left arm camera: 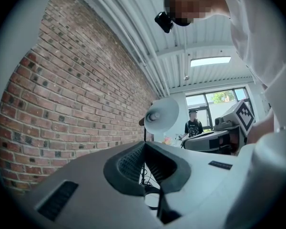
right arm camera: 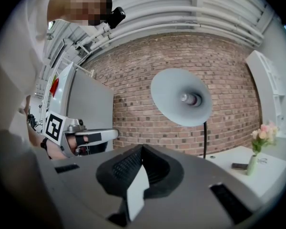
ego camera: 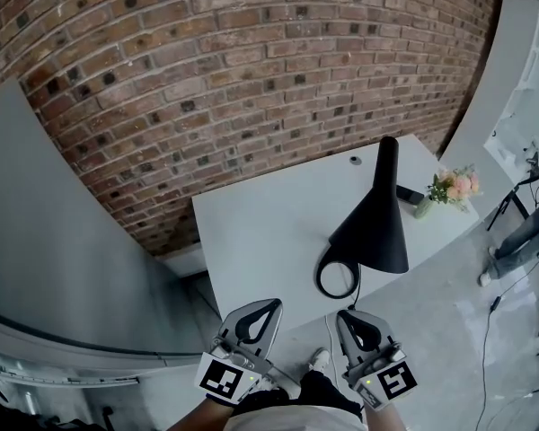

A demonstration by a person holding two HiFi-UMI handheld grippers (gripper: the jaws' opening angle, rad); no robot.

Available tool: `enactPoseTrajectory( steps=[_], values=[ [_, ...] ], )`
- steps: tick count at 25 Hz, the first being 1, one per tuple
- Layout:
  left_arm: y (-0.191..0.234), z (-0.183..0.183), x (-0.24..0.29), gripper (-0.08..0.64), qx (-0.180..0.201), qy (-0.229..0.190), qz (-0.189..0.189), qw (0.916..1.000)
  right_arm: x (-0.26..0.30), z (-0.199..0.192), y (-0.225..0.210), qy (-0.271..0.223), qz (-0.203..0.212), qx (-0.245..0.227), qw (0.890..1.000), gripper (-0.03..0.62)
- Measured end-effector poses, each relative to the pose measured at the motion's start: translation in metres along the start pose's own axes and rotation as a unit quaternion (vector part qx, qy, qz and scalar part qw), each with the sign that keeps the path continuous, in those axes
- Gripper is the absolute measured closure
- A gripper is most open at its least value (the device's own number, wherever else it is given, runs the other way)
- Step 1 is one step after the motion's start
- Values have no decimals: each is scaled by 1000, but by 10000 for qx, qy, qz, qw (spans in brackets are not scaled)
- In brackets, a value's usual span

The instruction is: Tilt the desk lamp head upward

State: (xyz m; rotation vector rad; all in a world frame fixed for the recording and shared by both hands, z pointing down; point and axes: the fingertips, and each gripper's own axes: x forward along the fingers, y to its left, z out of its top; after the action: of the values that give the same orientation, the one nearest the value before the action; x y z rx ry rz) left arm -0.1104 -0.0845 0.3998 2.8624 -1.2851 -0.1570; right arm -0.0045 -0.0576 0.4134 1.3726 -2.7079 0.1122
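Matte black conical lamp head [ego camera: 377,223] partly hides its ring base [ego camera: 334,281] near the desk's [ego camera: 251,232] front edge; left tool [ego camera: 271,303] and right tool [ego camera: 344,313] are closed, empty.

The lamp head [ego camera: 374,232] hides part of its ring base [ego camera: 320,281] near the table's [ego camera: 260,232] front edge; the dark object [ego camera: 409,193] beside the flowers [ego camera: 455,185] is unidentifiable.
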Motion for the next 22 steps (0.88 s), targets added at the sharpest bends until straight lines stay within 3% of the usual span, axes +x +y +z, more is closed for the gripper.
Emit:
enactPoseTrajectory(
  steps=[11,22],
  values=[
    [-6,0,15,556,-30,-48,-156,9999,1,9,-9,48,-96,-106,9999,578],
    [-13,16,42,557,194,-233,-149,9994,5,24,-34,-227,-13,-219,9995,578]
  ],
)
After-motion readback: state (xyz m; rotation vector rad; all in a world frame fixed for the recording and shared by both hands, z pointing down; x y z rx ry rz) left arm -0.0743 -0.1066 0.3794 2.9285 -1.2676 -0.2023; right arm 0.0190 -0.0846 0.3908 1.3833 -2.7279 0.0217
